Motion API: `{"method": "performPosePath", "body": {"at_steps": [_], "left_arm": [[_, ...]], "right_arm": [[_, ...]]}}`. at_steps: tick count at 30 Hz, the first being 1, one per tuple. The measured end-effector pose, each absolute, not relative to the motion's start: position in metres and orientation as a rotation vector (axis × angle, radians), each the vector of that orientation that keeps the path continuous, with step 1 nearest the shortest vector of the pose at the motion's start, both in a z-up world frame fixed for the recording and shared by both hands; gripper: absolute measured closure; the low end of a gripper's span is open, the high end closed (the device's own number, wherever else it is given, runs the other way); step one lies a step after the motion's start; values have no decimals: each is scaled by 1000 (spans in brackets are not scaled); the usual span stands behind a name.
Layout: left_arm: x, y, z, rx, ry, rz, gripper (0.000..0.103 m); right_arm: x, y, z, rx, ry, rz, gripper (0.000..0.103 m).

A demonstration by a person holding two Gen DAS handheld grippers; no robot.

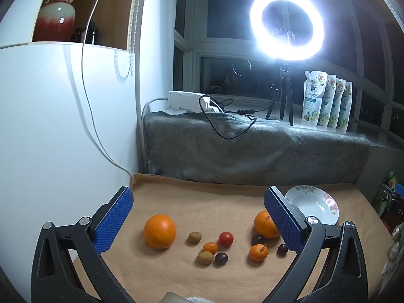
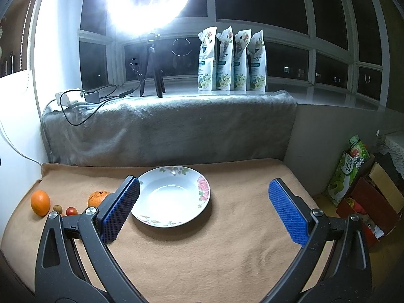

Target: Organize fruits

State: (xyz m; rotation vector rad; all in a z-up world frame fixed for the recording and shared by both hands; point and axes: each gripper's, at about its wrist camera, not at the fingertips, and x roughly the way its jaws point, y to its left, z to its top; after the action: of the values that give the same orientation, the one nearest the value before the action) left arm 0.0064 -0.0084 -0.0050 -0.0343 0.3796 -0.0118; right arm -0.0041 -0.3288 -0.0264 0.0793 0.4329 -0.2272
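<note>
Currently both jaws wide, nothing held. Left hand-held gripper [image 1: 199, 216] frames the fruit cluster — large orange [image 1: 159, 231] lower centre, nearest. Right hand-held gripper [image 2: 204, 209] faces the empty plate [image 2: 202, 197], centre frame; fruit lies far left there — left hand nearer.

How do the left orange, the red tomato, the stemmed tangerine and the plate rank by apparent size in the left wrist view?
1. Plate, though partly hidden
2. Left orange
3. Tangerine
4. Tomato

Lit ring light [image 1: 287, 22] on tripod, four pouches [image 2: 232, 60] on sill, grey blanket [image 2: 166, 131] below.
</note>
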Motion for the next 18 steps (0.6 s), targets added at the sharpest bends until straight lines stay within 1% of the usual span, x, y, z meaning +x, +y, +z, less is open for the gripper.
{"method": "performPosePath", "body": {"at_steps": [18], "left_arm": [[18,-11,-15,-29,404,-32,1]], "right_arm": [[10,-321,-31,65,466,-168,0]]}}
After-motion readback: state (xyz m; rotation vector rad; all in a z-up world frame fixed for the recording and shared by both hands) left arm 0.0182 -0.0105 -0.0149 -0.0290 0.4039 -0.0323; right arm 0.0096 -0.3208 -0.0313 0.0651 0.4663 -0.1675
